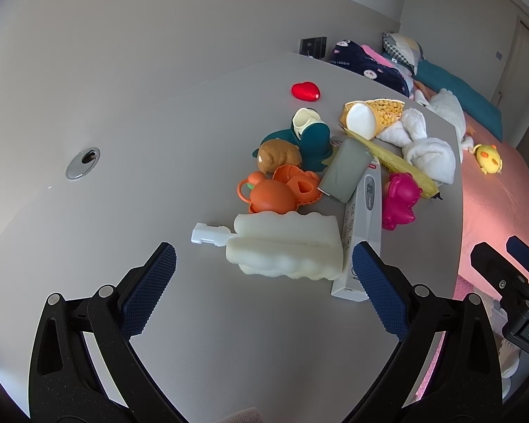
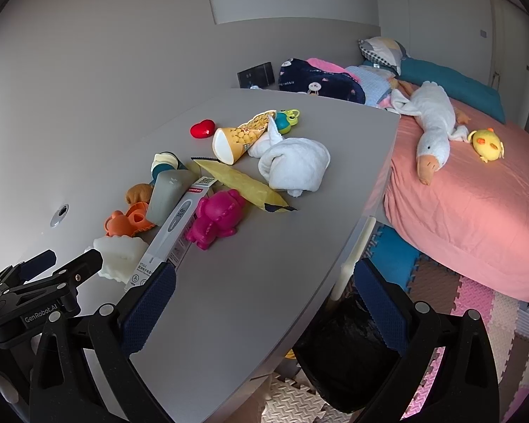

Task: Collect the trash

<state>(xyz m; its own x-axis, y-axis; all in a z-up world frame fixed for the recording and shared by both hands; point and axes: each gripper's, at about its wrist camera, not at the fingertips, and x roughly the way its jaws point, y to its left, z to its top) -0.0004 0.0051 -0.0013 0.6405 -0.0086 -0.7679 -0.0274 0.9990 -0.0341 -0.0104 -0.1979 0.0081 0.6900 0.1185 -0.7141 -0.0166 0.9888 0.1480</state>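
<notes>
Left gripper (image 1: 264, 275) agape beside sponge (image 1: 285, 246)

Soft, even daylight, moderately bright; source not visible. Shadows under the clutter on the grey table (image 1: 130, 190) faint and diffuse. Small specular glint on the red heart (image 1: 305, 91). Pink bedspread (image 2: 476, 211) glows with a warm, slightly oversaturated cast. Strong fisheye bowing (table edge curves), dark vignette in all corners. Centre sharp; edges slightly softer.
</notes>
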